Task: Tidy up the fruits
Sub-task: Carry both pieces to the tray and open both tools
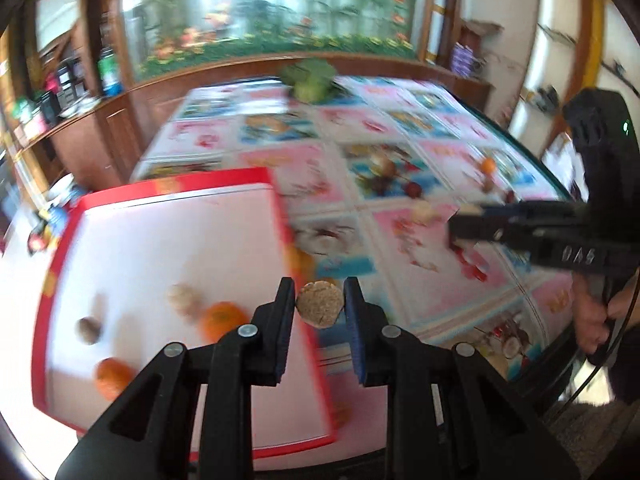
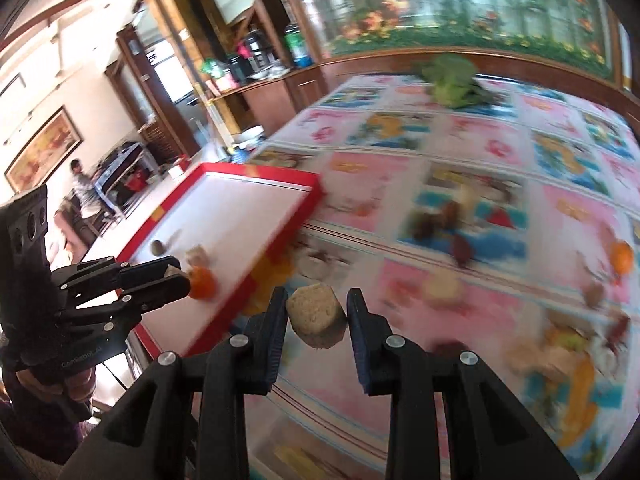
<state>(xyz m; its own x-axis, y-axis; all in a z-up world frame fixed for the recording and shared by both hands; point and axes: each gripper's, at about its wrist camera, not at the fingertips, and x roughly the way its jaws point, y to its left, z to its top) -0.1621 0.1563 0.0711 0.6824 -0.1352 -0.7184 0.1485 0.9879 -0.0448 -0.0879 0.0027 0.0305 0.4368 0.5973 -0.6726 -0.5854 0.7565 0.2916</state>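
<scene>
My left gripper (image 1: pixel 319 292) is shut on a round, rough brown fruit (image 1: pixel 320 308), which hangs over the right rim of the red tray (image 1: pixel 280 208). On the tray's white floor lie two oranges (image 1: pixel 222 320), a tan fruit (image 1: pixel 184 300) and a small brown one (image 1: pixel 89 330). My right gripper (image 2: pixel 317 296) is shut on a pale tan, blocky fruit (image 2: pixel 316 316) above the patterned tablecloth, just right of the tray (image 2: pixel 312 178). Each gripper shows in the other's view: the right gripper (image 1: pixel 454 228) at the right, the left gripper (image 2: pixel 180 274) over the tray.
Loose fruits lie blurred on the tablecloth: an orange (image 2: pixel 622 258), a dark red one (image 2: pixel 462 250) and a tan one (image 2: pixel 442 284). A green leafy vegetable (image 2: pixel 452 80) sits at the table's far edge. Wooden shelves stand behind. A person (image 2: pixel 80 184) stands far left.
</scene>
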